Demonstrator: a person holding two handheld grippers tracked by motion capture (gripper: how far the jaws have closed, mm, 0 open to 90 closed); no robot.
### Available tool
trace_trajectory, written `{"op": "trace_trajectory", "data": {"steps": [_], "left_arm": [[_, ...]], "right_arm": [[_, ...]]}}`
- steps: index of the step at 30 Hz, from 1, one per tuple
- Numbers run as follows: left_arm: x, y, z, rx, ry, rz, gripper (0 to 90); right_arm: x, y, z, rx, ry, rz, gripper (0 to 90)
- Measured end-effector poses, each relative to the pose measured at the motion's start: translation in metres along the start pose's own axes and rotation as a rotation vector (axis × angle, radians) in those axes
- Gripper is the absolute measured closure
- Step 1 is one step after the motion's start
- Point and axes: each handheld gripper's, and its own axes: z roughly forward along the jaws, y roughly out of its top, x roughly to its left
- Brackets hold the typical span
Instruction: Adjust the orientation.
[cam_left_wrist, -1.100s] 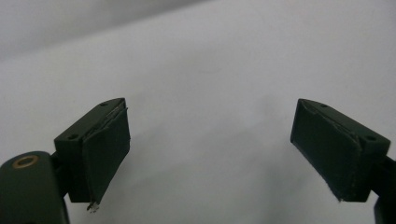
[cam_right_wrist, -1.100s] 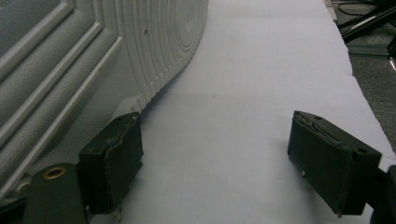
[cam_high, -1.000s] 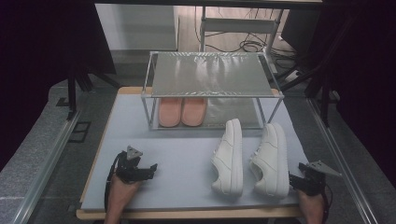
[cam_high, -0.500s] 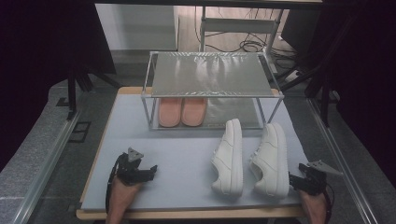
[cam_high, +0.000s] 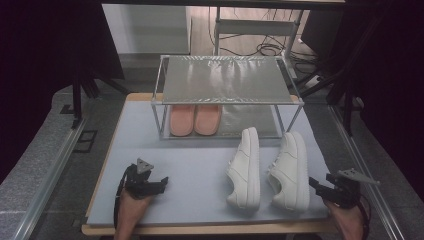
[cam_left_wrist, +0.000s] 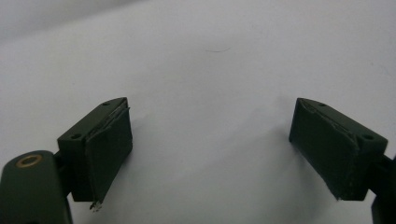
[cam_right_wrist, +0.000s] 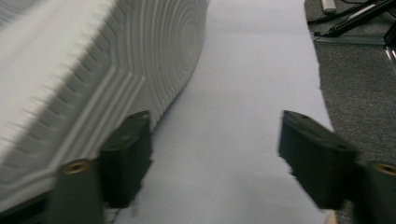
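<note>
- White sneakers, two of them, lie on their sides on the pale blue mat (cam_high: 200, 170), in front of the metal rack (cam_high: 227, 80); this rack is my landmark.
- Right sneaker (cam_high: 290, 170) is the one nearest to the right gripper (cam_high: 316, 184); its toe points to the right front leg of the rack.
- Left sneaker (cam_high: 246, 167) lies just beside it, on the side toward the rack's middle; I cannot tell if the two touch.
- In the right gripper view the ribbed white sole (cam_right_wrist: 93, 70) is partly blurred and cut off by the left and top edges.
- Jaws of the right gripper have just been closing, yet they stand apart, and only bare mat lies between them. One jaw is just beside the sole; whether it touches is hard to make out.
- Left gripper (cam_high: 161, 184) is over the mat, well in front of the rack's left corner, far from both sneakers. Its jaws are spread wide with nothing between them.
- Pink slippers (cam_high: 195, 120) sit on the lower shelf of the rack; the top shelf hides their back part.
- Both forearms are cut off by the bottom edge of the high view.
</note>
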Motion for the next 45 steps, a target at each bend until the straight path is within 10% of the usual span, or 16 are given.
{"op": "trace_trajectory", "data": {"steps": [20,45], "left_arm": [[0.0,0.0,0.0,-0.004,0.002,-0.001,13.6],[0.0,-0.001,0.0,-0.007,0.006,0.0,14.4]], "right_arm": [[0.039,0.051,-0.025,-0.007,0.132,-0.156,89.8],[0.04,0.048,-0.018,0.006,0.081,-0.206,90.0]]}}
